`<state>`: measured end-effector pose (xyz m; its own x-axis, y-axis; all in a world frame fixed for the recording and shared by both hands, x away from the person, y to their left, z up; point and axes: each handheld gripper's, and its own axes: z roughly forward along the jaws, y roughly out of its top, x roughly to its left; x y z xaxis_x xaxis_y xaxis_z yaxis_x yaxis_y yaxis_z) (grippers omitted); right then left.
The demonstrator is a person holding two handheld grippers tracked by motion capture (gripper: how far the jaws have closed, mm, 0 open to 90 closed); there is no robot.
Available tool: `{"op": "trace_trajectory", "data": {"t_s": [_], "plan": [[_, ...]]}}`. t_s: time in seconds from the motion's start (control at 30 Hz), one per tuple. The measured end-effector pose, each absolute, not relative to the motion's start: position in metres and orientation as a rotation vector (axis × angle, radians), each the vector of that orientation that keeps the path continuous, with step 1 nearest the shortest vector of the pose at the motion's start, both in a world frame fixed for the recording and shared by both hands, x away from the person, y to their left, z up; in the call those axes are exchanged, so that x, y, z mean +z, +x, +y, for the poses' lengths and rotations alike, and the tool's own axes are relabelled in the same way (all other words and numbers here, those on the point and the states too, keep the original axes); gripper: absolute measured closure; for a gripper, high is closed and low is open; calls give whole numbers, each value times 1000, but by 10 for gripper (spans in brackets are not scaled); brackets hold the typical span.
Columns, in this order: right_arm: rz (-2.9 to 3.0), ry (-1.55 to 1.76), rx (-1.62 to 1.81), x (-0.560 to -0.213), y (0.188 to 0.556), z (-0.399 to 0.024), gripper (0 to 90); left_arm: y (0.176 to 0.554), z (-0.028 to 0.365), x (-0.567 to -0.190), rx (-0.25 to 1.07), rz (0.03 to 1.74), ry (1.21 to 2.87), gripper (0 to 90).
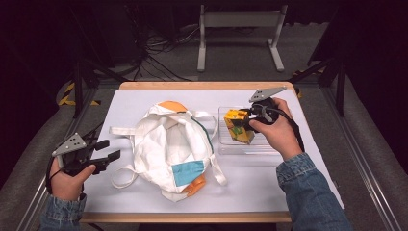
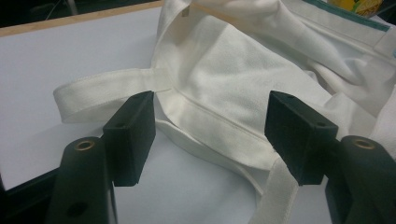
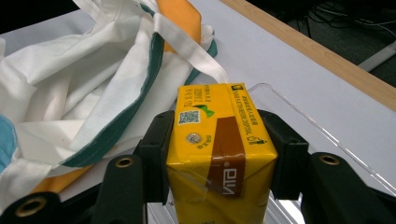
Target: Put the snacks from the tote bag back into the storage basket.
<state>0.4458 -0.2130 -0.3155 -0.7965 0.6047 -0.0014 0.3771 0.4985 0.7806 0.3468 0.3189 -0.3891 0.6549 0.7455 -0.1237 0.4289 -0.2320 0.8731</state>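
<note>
Left tool [image 1: 107, 156], at 8 o'clock on the surface [image 1: 144, 98], jaws wide apart and empty before the white cloth bag [image 1: 168, 144]; right tool [image 1: 245, 122], at 2 o'clock, clamped on a yellow drink carton [image 3: 219, 149] over the clear tray [image 1: 240, 147], its print legible in the right gripper view.

Glossy yellow carton [image 3: 219, 154], matt white cloth bag [image 1: 168, 144], clear plastic tray [image 1: 240, 147].

Blue denim sleeves [image 1: 308, 192] are worn; each black gripper [image 1: 89, 159] is topped by a grey three-cornered plate [image 1: 266, 93], with brass-ringed holes.
</note>
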Motion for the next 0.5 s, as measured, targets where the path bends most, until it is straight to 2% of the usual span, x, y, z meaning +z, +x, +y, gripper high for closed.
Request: {"op": "trace_trajectory", "data": {"t_s": [0.5], "plan": [[2501, 809, 1176, -342, 450, -214, 503, 347, 319, -390, 390, 931, 1865, 344]]}}
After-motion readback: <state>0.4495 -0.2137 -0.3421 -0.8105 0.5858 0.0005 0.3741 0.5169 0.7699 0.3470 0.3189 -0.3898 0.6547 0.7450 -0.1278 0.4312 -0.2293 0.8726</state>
